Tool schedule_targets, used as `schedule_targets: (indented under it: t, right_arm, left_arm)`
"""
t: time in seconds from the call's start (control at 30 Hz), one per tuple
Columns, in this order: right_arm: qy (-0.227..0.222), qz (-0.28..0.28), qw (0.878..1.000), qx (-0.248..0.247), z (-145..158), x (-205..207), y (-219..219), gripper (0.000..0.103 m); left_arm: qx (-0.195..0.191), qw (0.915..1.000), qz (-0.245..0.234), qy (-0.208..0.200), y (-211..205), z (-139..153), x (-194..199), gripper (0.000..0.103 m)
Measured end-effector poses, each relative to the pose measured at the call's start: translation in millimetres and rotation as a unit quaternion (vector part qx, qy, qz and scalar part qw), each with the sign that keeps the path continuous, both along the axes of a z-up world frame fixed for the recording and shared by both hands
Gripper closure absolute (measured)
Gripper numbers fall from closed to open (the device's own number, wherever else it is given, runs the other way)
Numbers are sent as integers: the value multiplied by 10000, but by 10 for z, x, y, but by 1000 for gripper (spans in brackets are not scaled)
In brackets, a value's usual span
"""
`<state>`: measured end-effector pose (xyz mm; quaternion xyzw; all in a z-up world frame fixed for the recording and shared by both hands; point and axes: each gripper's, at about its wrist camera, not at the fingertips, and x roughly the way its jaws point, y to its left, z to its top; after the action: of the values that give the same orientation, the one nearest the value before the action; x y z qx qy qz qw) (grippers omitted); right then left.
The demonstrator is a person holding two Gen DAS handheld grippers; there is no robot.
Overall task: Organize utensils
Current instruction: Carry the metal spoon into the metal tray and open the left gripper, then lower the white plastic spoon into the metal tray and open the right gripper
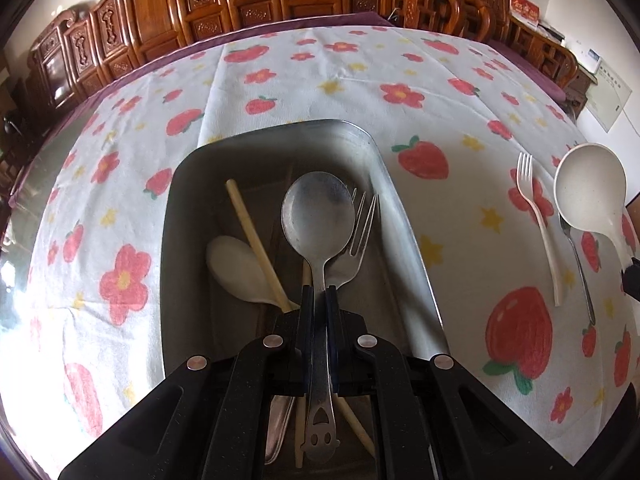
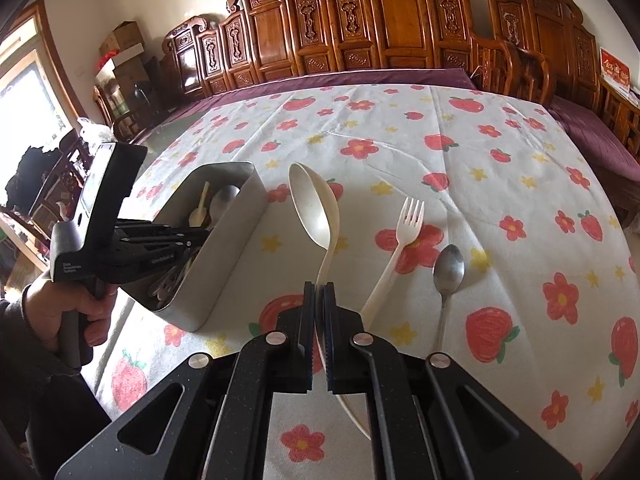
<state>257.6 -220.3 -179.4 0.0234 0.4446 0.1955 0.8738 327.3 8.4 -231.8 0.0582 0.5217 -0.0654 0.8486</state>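
Note:
My left gripper [image 1: 319, 289] is shut on a metal spoon [image 1: 318, 212] and holds it over the metal tray [image 1: 400, 216]. The tray holds a metal fork [image 1: 356, 236], a white spoon [image 1: 238, 270] and chopsticks [image 1: 256, 244]. My right gripper [image 2: 319, 285] is shut on a cream ladle [image 2: 314, 204], held above the cloth right of the tray [image 2: 236, 236]. The ladle also shows in the left wrist view [image 1: 588, 188]. A white plastic fork [image 2: 394, 252] and a small metal spoon [image 2: 448, 272] lie on the cloth to the right. The left gripper [image 2: 188, 240] reaches into the tray.
The table carries a white cloth with strawberries and flowers [image 1: 340, 76]. Carved wooden chairs [image 2: 360, 20] line the far edge. The plastic fork [image 1: 538, 220] and small spoon [image 1: 578, 268] lie right of the tray in the left wrist view.

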Motion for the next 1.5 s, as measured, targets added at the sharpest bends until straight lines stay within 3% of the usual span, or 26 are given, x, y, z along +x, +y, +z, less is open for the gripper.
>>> schedule_targets:
  t: [0.23,0.47,0.53,0.67,0.93,1.03,1.17,1.3,1.37,1.5]
  right_arm:
    - [-32,50,10000,-40,74,-27,101,98]
    - [-95,174,9998,-22,176,-28,306,98]
    - [-103,220,9997,-14,194,-23,388,98]
    - [-75,298,9995,36,211,-11,587,98]
    - [-38,540,9985,88,204,44,1034,98]
    - [-25,627,9979,157,216,84,1208,98]
    - [32,706,9972,248,215,170,1422,98]
    - [179,609,9974,329,178,316,1624,98]
    - [271,545,9974,380,149,380,1709,98]
    - [471,349,9972,473,71,495,1860,98]
  left_arm:
    - [-83,9998,-46,-178,44,140,-106,97]
    - [-268,9976,-28,-642,222,416,-332,96]
    - [-272,9968,52,-753,298,464,-367,89]
    - [-249,9947,158,-981,470,552,-418,88]
    - [-374,9928,390,-1066,886,632,-428,87]
    - [-315,9922,449,-1118,1025,684,-446,79]
    - [-253,9912,555,-1175,1187,774,-488,78]
    - [-204,9900,605,-1257,1294,866,-541,49]
    - [-166,9896,623,-1288,1339,909,-568,46]
    - [-236,9877,732,-1362,1466,982,-629,29]
